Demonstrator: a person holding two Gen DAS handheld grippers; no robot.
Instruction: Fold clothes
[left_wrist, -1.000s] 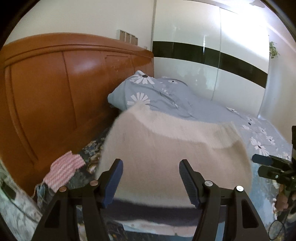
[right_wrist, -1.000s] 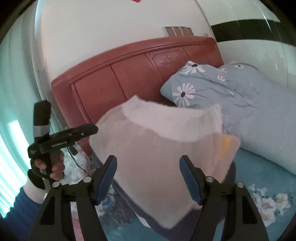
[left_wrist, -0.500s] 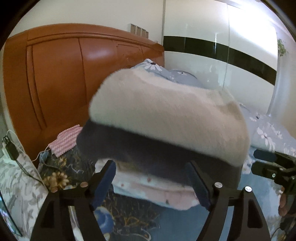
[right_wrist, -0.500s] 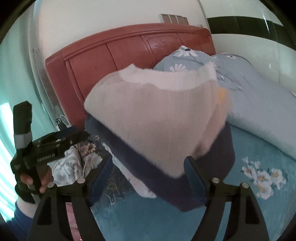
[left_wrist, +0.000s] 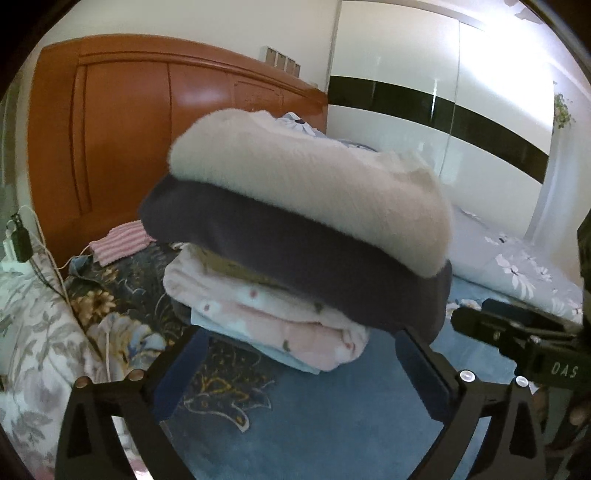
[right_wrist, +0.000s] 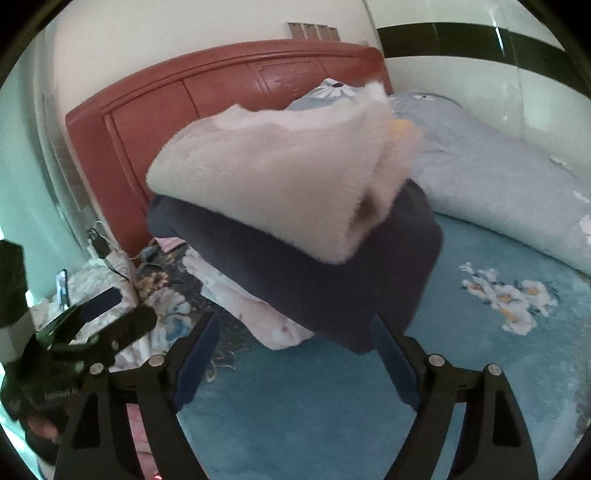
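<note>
A folded cream fuzzy sweater (left_wrist: 303, 192) (right_wrist: 273, 184) lies on top of a pile on the bed. Under it are a dark purple garment (left_wrist: 314, 273) (right_wrist: 332, 280), a pink floral one (left_wrist: 266, 314) (right_wrist: 251, 310) and a pale blue layer at the bottom. My left gripper (left_wrist: 303, 343) is just short of the pile's near edge. Its jaws are opening, and the pads touch no cloth. My right gripper (right_wrist: 293, 326) stands open in front of the dark garment, with nothing held. Each gripper shows in the other's view: the right gripper (left_wrist: 517, 339) and the left gripper (right_wrist: 99, 325).
The wooden headboard (left_wrist: 110, 147) rises behind the pile. A pink striped cloth (left_wrist: 120, 240), a charger with cable (left_wrist: 18, 240) and a floral pillow (left_wrist: 33, 332) lie to the left. A grey-blue flowered quilt (right_wrist: 498, 192) lies to the right. The blue sheet (left_wrist: 332, 413) spreads in front.
The cream sweater hung in front of both grippers; now it rests on the pile. Both grippers have come down and closer to the pile, and their jaws have spread wider.
</note>
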